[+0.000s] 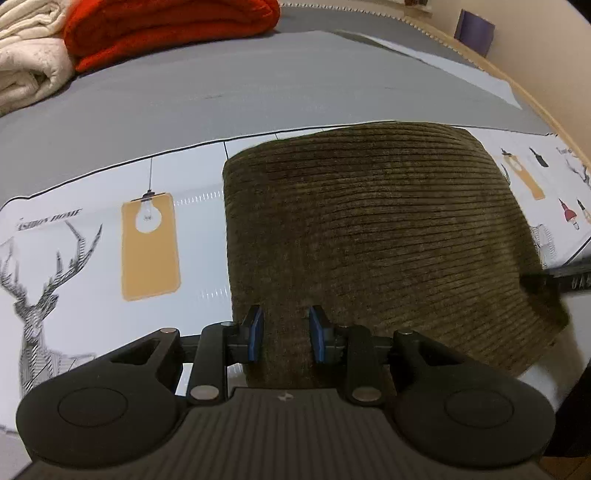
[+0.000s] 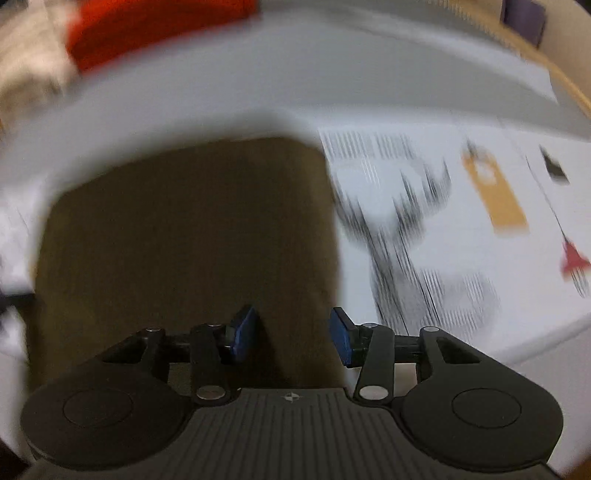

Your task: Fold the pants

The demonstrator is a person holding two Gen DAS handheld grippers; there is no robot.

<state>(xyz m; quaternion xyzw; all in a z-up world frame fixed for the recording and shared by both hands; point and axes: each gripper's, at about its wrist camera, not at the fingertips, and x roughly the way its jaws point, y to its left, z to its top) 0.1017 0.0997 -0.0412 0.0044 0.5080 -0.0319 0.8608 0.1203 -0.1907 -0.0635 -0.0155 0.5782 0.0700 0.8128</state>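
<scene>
1. The pants (image 1: pixel 369 229), made of dark olive ribbed cloth, are seen folded into a thick block that lies on a printed sheet (image 1: pixel 92 229) spread over a grey bed (image 1: pixel 221 85).
2. In the left wrist view, the left gripper (image 1: pixel 286 334) is placed at the near edge of the pants, and a strip of the cloth is seen between its blue pads (image 1: pixel 256 334). The jaws are set narrow, but whether the pads press on the cloth cannot be told.
3. In the right wrist view, which is strongly blurred, the right gripper (image 2: pixel 293 338) is held over the near right corner of the pants. Its jaws are set at a middle width, with the right pad beside the edge of the cloth; no grip on the cloth is seen.
4. A red blanket (image 1: pixel 173 29) and a cream blanket (image 1: pixel 29 55) are found folded at the far side of the bed, well apart from the pants.
5. Deer and lamp drawings are printed on the sheet beside the pants.
</scene>
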